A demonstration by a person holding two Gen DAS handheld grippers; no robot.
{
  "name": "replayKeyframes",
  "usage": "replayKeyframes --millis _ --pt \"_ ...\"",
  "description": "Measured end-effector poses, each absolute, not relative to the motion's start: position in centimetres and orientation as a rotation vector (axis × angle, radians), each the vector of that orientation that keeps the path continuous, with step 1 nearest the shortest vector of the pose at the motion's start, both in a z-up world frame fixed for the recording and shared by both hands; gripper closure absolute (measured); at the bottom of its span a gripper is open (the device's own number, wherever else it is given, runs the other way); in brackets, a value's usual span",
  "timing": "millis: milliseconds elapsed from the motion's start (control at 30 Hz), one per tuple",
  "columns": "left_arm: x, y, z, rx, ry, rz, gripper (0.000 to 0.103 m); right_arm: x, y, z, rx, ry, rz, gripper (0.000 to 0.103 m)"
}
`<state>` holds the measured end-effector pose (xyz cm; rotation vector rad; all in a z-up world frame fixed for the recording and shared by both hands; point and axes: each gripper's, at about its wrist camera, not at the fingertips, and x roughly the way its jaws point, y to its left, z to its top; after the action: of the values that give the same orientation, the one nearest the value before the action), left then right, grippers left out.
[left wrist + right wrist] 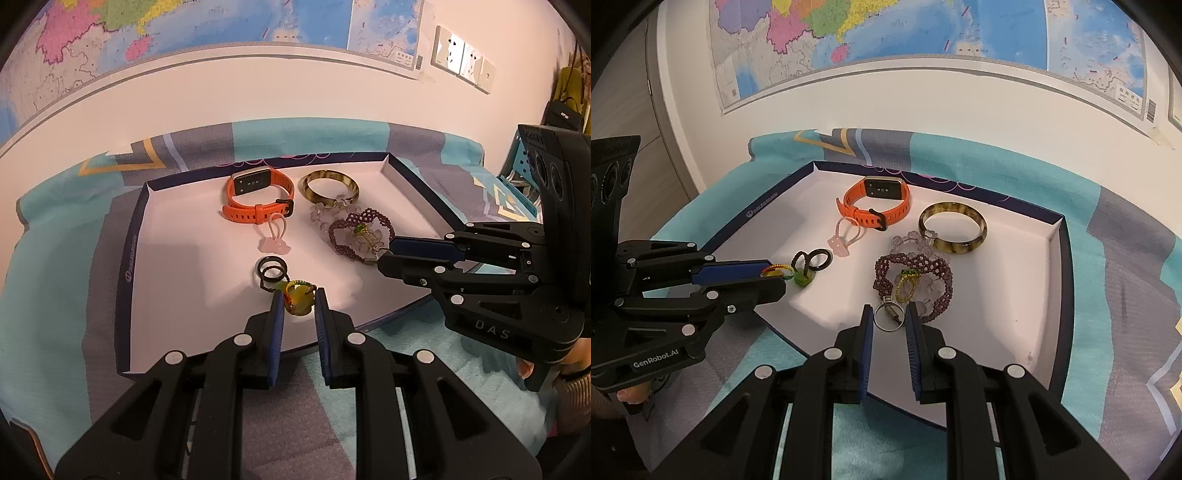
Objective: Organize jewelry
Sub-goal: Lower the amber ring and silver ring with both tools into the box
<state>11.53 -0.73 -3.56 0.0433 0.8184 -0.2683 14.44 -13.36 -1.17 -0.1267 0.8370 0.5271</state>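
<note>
Clamps the yellow-green pendant (298, 301) by its rainbow cord between the pads of the left gripper (299, 295), at the near edge of the tray (127, 258). Pinches the metal key ring (886, 319) in the right gripper (889, 314), jaws narrowed onto it, right at the near end of the purple beaded bracelet (912, 280). Cannot tell whether ring and bracelet are joined.

Looks roughly midway, judging by the layout. Finds every piece already inside the white tray on the teal cloth (55, 258), with the orange smartwatch (258, 199) and the amber bangle (330, 186) side by side along the far wall. Probably leaves the middle to sort out: untangling the purple bracelet from the clear bead bracelet (908, 240) lying under it, and giving the pendant a place apart from the black ring (820, 258) just beside it.

Counts one smartwatch, one bangle, two beaded bracelets, one pink charm on a cord loop (275, 243), one black ring, one pendant, one key ring, one tray.
</note>
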Motion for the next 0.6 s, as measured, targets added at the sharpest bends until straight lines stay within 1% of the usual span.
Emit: replayKeyframes --millis 600 --pt "12.1 -0.48 -3.95 0.025 0.837 -0.26 0.086 14.87 -13.03 -1.58 -0.136 0.853 0.519 0.087"
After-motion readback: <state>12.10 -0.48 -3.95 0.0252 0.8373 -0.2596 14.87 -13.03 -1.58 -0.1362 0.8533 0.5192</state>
